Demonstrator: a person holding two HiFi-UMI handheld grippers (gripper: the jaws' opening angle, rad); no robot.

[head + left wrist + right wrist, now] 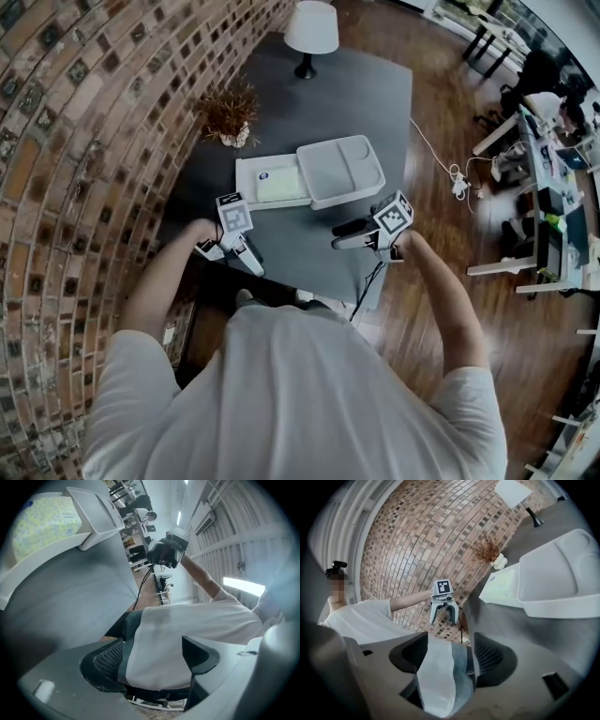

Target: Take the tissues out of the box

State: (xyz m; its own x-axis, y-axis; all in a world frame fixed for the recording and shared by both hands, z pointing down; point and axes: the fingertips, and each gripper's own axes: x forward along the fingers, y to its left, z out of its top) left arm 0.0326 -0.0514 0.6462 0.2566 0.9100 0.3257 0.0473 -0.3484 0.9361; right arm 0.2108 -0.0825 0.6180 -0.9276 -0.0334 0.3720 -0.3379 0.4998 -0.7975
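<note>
**A:** What does the head view give you?

**B:** A grey tabletop (361, 103) set against a brick wall (75, 141). A white box (246, 178) stands on it. Its lid (342, 171) is swung off to the right and lies flat beside it. The tissues (279, 185), a pale yellow-green pack, lie inside the box. Farther back are a dried plant (230, 112) and a white lamp (311, 28).

**A:** And the tools?

**B:** Both are held in the air at the near edge of the tabletop. The left tool (232, 255) and the right tool (349, 236) are apart from each other. Neither touches the box.

**A:** Left gripper view?

**B:** The left tool (154, 660) has its jaws wide apart with nothing between them. Only the person's white shirt (159, 634) shows behind the gap. It looks across at the right tool (166, 550), raised in the person's hand. The box (14, 585) sits at upper left with the tissues (42, 527) in it and the lid (96, 510) just past them.

**A:** Right gripper view?

**B:** The right tool (447, 660) is spread just as wide and grips nothing. The shirt shows through the gap again. Opposite it is the left tool (443, 618), its fingers parted. To the right, on the tabletop (525, 630), the tissues (501, 585) rest in the box beside the lid (558, 583).
</note>
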